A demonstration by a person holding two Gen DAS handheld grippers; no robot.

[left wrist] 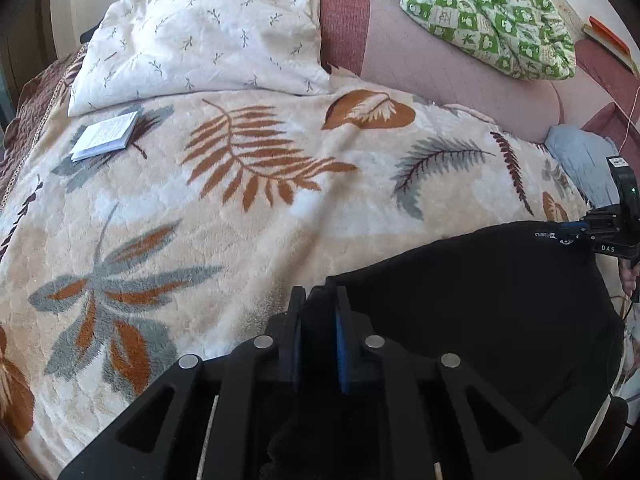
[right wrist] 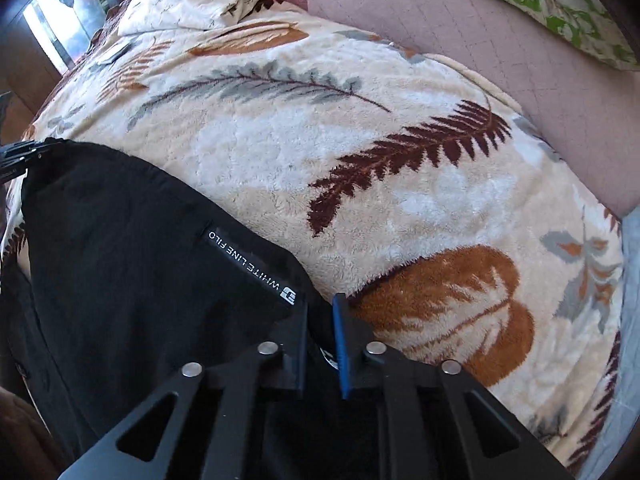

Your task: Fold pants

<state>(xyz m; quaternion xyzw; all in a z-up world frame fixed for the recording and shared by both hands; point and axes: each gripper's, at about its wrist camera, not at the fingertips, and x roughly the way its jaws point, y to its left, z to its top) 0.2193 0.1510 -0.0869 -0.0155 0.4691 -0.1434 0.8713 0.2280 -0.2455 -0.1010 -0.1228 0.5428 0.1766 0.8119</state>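
Black pants (left wrist: 480, 300) lie at the near edge of a bed, stretched between my two grippers. My left gripper (left wrist: 320, 300) is shut on the pants' left corner. My right gripper (right wrist: 320, 312) is shut on the other corner, beside a small white-lettered label (right wrist: 248, 266). The pants (right wrist: 132, 260) fill the lower left of the right wrist view. The right gripper also shows at the far right of the left wrist view (left wrist: 580, 232), and the left gripper at the far left of the right wrist view (right wrist: 24, 154).
A fleece blanket (left wrist: 240, 220) with leaf prints covers the bed. A white pillow (left wrist: 200, 36) and a small booklet (left wrist: 106, 136) lie at the back left. A green patterned quilt (left wrist: 492, 12) lies on a pink headboard (left wrist: 440, 64). A grey cloth (left wrist: 580, 160) lies right.
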